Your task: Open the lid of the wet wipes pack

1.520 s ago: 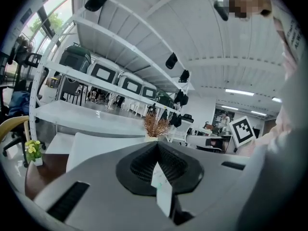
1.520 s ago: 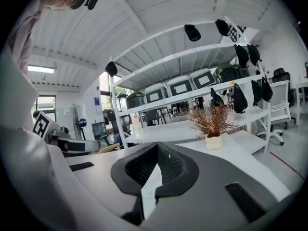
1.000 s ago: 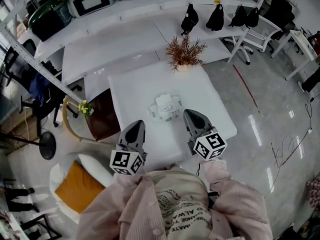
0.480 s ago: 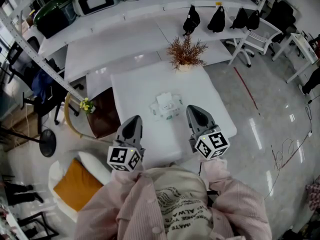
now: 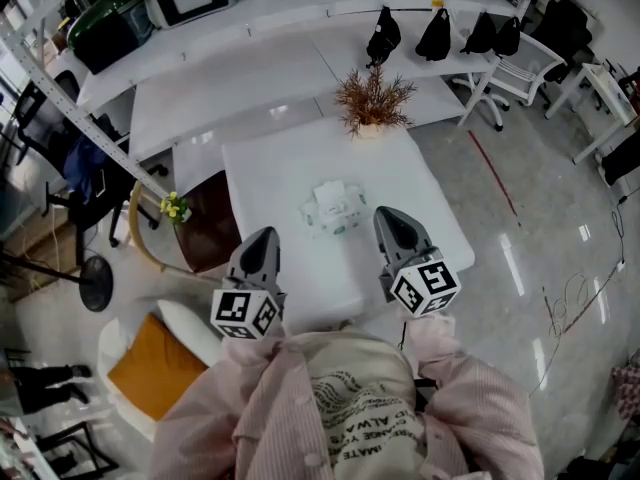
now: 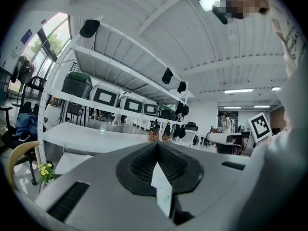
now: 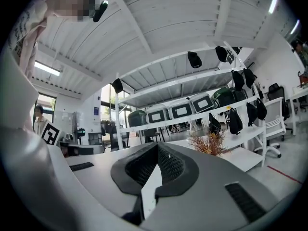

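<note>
Hovering over the near edge of the white table point(image 5: 275, 173), both tools are empty and neither touches anything. The left gripper point(image 5: 262, 240) has its jaws pressed together with nothing between them, and so does the right gripper point(image 5: 388, 220). The wet wipes pack point(image 5: 333, 208) lies mid-table, just beyond and between the two tips, nearer the right one. The dried plant point(image 5: 370, 103) stands at the far edge.

To do this well, I'd say one gripper should open and pin the pack's body down. The other should then catch the lid's lip and lift it gently so the pack doesn't slide. The lid is too small to read from here.

Compared with a second ago, little differs. The pack hasn't shifted, the jaws are equally closed, and the left gripper sits slightly further left and nearer the person.
</note>
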Demonstrator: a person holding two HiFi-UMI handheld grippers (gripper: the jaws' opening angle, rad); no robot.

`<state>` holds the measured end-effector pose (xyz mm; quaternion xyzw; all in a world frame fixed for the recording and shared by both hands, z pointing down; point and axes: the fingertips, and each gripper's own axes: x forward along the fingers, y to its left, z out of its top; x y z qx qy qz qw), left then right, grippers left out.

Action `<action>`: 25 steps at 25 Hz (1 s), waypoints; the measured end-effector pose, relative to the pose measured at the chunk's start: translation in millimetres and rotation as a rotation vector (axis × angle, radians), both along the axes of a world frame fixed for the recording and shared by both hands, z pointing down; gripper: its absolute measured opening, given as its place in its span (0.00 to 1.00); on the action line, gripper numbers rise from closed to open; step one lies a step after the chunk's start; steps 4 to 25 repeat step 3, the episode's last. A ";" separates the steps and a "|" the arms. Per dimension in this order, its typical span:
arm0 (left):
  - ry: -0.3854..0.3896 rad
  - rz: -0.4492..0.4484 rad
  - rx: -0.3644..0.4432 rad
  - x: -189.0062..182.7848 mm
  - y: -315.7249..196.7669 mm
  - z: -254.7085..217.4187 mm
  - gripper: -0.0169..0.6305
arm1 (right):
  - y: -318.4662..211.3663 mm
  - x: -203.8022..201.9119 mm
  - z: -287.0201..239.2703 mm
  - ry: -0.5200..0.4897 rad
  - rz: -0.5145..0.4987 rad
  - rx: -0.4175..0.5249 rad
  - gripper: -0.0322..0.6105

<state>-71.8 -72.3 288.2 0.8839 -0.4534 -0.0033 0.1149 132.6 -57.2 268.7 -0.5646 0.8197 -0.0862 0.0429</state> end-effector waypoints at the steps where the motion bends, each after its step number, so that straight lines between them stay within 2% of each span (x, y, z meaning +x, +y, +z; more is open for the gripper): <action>1: -0.001 -0.001 -0.001 -0.5 0.0 -0.1 0.02 | 0.2 0.0 -0.3 0.002 0.000 0.000 0.05; 25: -0.002 -0.003 -0.002 -1.1 0.1 -0.3 0.02 | 0.7 0.1 -1.0 0.004 0.000 0.002 0.05</action>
